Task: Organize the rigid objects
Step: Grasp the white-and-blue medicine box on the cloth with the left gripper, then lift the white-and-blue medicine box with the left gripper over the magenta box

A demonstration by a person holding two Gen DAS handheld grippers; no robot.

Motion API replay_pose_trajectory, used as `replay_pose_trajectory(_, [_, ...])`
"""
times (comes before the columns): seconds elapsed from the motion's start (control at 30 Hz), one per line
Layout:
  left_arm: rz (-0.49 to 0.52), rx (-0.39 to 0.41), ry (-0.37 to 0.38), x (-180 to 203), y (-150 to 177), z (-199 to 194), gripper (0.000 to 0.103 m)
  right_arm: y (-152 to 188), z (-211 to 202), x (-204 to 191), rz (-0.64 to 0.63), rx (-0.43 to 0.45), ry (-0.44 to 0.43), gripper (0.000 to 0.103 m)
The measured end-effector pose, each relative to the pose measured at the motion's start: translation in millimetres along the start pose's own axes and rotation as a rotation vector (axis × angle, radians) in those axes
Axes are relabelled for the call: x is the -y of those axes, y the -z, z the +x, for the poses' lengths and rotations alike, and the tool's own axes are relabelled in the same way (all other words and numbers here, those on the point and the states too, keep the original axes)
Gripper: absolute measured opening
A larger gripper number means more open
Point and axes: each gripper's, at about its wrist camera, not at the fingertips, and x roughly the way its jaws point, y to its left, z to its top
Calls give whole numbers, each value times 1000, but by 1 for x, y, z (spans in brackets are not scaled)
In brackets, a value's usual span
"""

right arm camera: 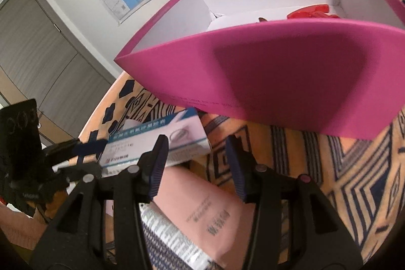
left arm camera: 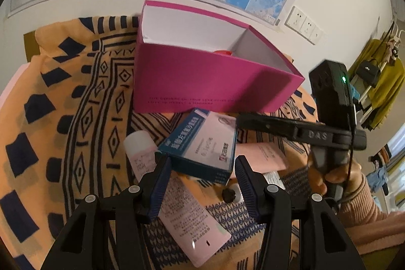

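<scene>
A magenta box [left arm camera: 202,82] is seen standing open on the patterned cloth [left arm camera: 76,118], with a red item [right arm camera: 311,12] inside. Just in front of it, a blue-and-white carton [left arm camera: 202,148] lies tilted over pink packets [right arm camera: 215,214] and beside a white bottle [left arm camera: 139,143]. The left tool [left arm camera: 203,184] is held released around the carton's near end (pads not pressing). The right tool [right arm camera: 196,168] is likewise released, nothing clamped, above a pink packet.
</scene>
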Motion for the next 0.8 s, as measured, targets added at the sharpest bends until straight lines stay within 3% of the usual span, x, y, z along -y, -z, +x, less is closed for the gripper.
replay_pose_trajectory(0.2, [-21,-18,14,-3,2,6,53,-5,10,0,6,-25,-61,49])
replay_pose_trajectory(0.63, [-5,-59,67,4,-3,29,54,15,-32,-4,-20,26,-58,45])
replay_pose_trajectory(0.8, [13,-49,42,7,-10,32,54,23,-34,3,0,12,-32,45])
